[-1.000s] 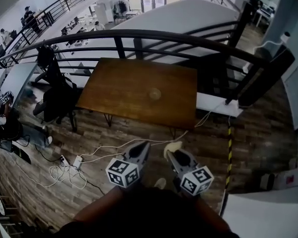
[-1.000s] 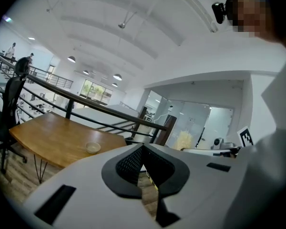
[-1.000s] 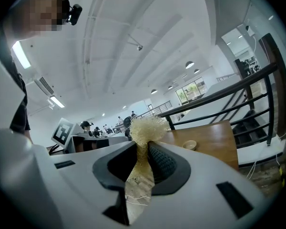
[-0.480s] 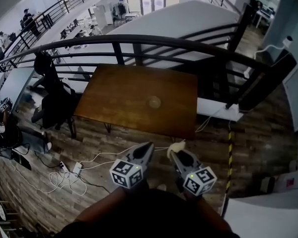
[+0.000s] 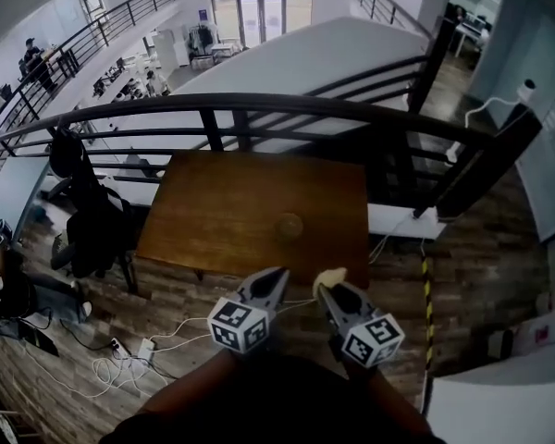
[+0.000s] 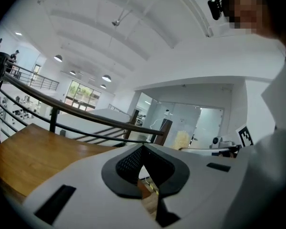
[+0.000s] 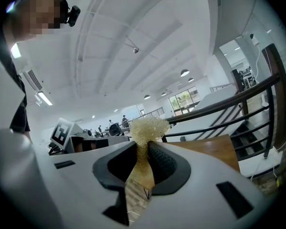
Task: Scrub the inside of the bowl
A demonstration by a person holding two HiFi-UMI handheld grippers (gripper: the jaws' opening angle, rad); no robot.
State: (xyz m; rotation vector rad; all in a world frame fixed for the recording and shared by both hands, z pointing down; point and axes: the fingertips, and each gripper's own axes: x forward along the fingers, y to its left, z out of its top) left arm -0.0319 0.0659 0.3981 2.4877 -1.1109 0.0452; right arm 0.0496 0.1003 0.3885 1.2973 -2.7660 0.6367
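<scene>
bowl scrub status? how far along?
Done: the right gripper is shut on the pale scrubber. In hand: both grippers are held in front of the table, short of the bowl standing on it. Left: the left gripper is shut and empty; reaching the bowl and scrubbing its inside all remain.

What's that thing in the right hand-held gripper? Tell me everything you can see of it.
The scrub pad is a pale yellow tuft of coarse, tangled fibres, like loofah. The right hand-held gripper is shut on it: the black ribbed pads pinch its lower part thin, and the top puffs out above the tips. The head view shows a small cream lump at that gripper's tip, in the air near the wooden table's near edge, touching only the pads.
</scene>
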